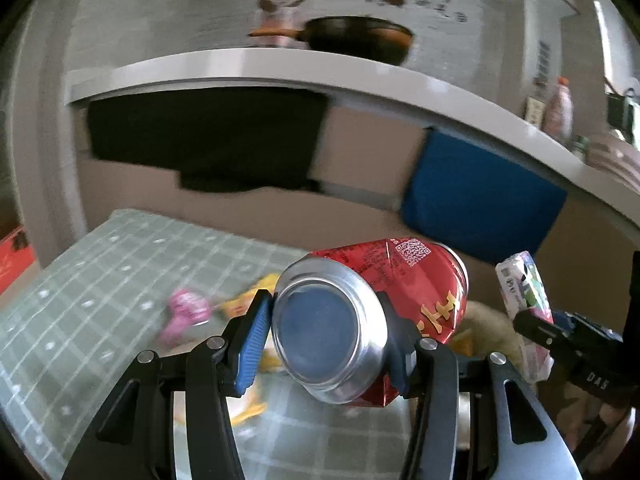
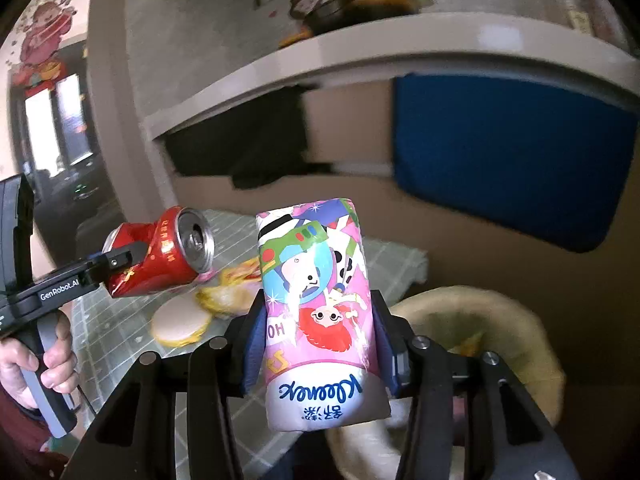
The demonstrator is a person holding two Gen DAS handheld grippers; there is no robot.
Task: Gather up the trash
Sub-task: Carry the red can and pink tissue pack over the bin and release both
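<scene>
My left gripper (image 1: 328, 340) is shut on a dented red drink can (image 1: 404, 280); its blue pads press both sides and the silver base faces the camera. In the right wrist view the same can (image 2: 160, 256) hangs above the table with its open top to the right, held in the left gripper (image 2: 120, 260). My right gripper (image 2: 320, 344) is shut on a cartoon-printed tissue pack (image 2: 316, 300), held upright. That pack (image 1: 524, 300) also shows at the right of the left wrist view. Both items are off the table.
A green checked tablecloth (image 1: 100, 280) carries a pink wrapper (image 1: 184, 312), yellow wrappers (image 2: 232, 292) and a round pale disc (image 2: 180, 320). A cream soft basket (image 2: 500, 320) sits low on the right. Behind are a white counter (image 1: 280, 64) with a pan (image 1: 360, 38) and a blue panel (image 1: 480, 196).
</scene>
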